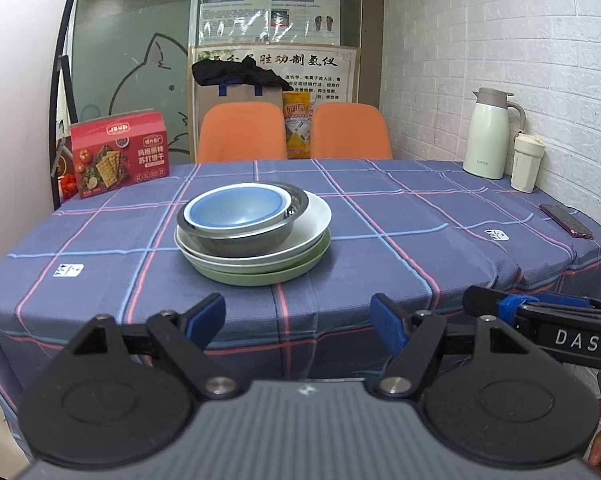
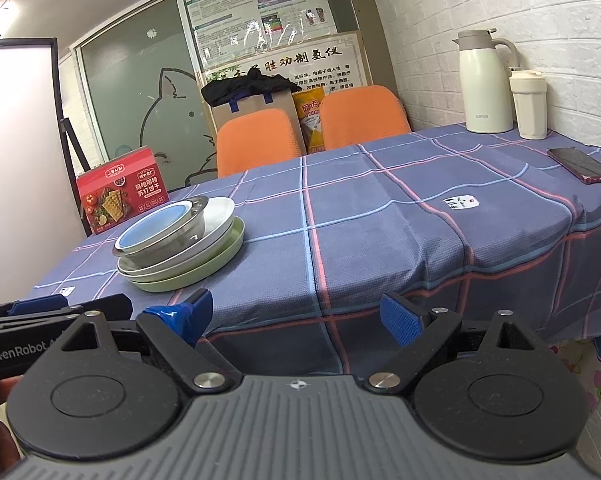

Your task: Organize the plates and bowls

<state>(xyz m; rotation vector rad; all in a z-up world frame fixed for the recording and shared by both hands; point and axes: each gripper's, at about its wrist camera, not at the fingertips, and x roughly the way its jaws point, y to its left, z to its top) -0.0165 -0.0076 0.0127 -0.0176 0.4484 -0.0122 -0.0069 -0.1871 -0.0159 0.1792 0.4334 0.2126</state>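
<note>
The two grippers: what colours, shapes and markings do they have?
The left gripper and the right gripper both have black arms on round black discs, blue finger pads, silver pivot bolts and a grey ribbed body. Seen from the side, one reads "DAS", the other "GenRobot".

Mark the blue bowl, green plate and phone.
blue bowl [image 1: 236, 210], left wrist view, inner blue floor.
green plate [image 2: 224, 246], right wrist view, right rim at the stack's bottom.
phone [image 2: 580, 165], right wrist view, middle of its dark face.
</note>
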